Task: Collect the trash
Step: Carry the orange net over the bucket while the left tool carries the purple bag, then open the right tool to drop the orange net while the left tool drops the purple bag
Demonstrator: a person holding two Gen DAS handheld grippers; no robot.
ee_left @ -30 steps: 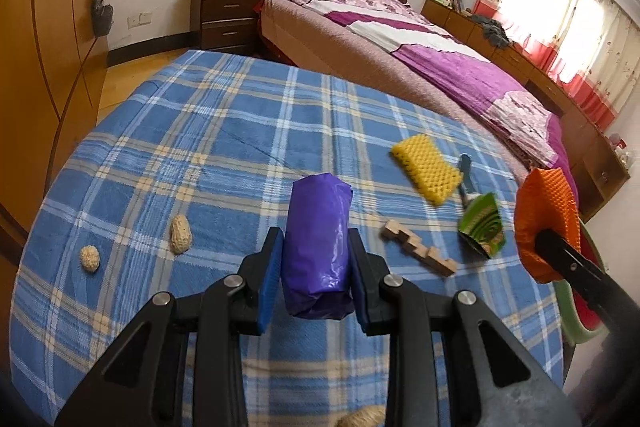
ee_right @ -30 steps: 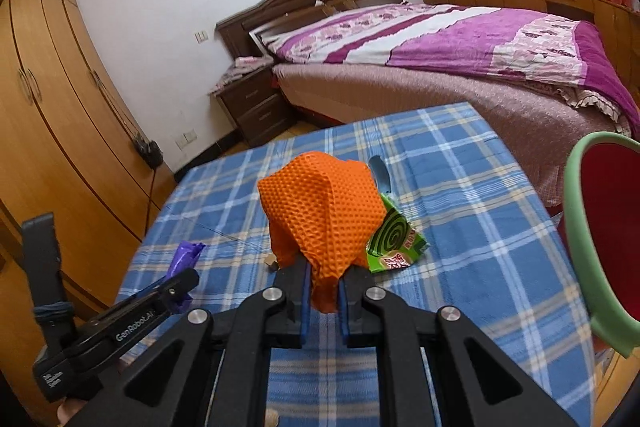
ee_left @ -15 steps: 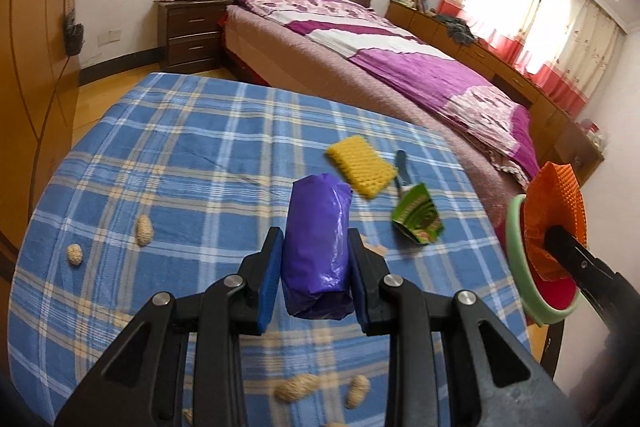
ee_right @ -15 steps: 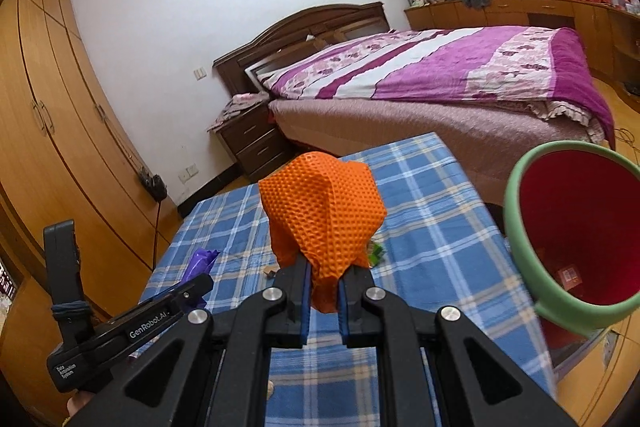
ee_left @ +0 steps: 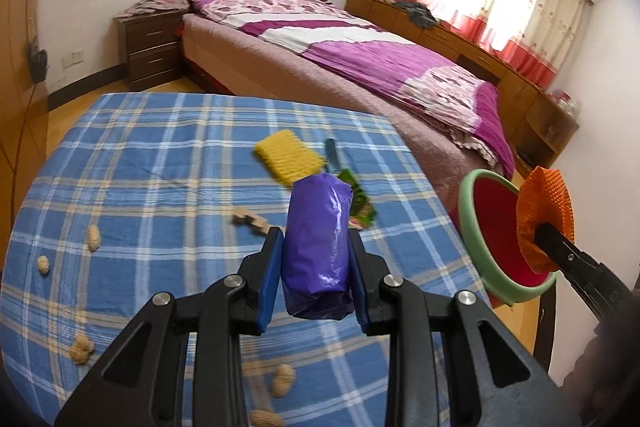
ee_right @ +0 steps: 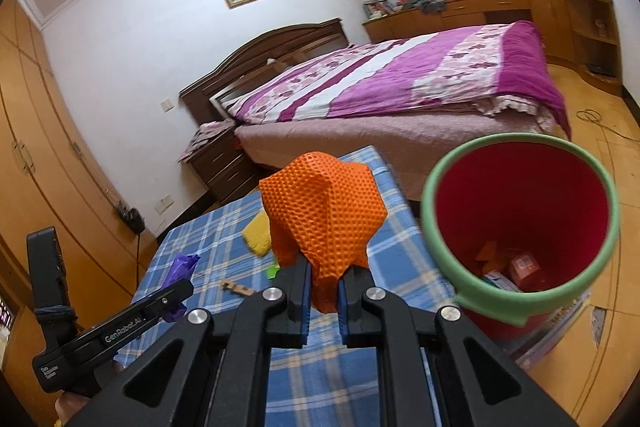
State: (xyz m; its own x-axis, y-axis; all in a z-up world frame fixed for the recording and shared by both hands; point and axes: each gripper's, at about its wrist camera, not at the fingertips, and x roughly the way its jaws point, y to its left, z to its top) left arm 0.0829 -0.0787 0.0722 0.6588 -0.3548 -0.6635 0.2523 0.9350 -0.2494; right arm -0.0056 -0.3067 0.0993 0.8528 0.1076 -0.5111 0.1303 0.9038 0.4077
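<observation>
several peanuts dot blue plaid tablecloth — bed behind.

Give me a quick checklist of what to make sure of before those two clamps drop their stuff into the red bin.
1. Right gripper has a firm hold on the orange mesh piece: ok, jaws pinch its lower end.
2. Left gripper holds the purple wrapper: ok, pads press both its sides.
3. Red bin is open with room inside: ok, only a few scraps at the bottom.
4. Orange mesh piece is over the bin mouth: not ok, it hangs left of the rim in the right wrist view.
5. Purple wrapper is over the bin: not ok, it is above the tablecloth.
6. Table cleared: not ok, peanuts and a yellow sponge remain.
</observation>
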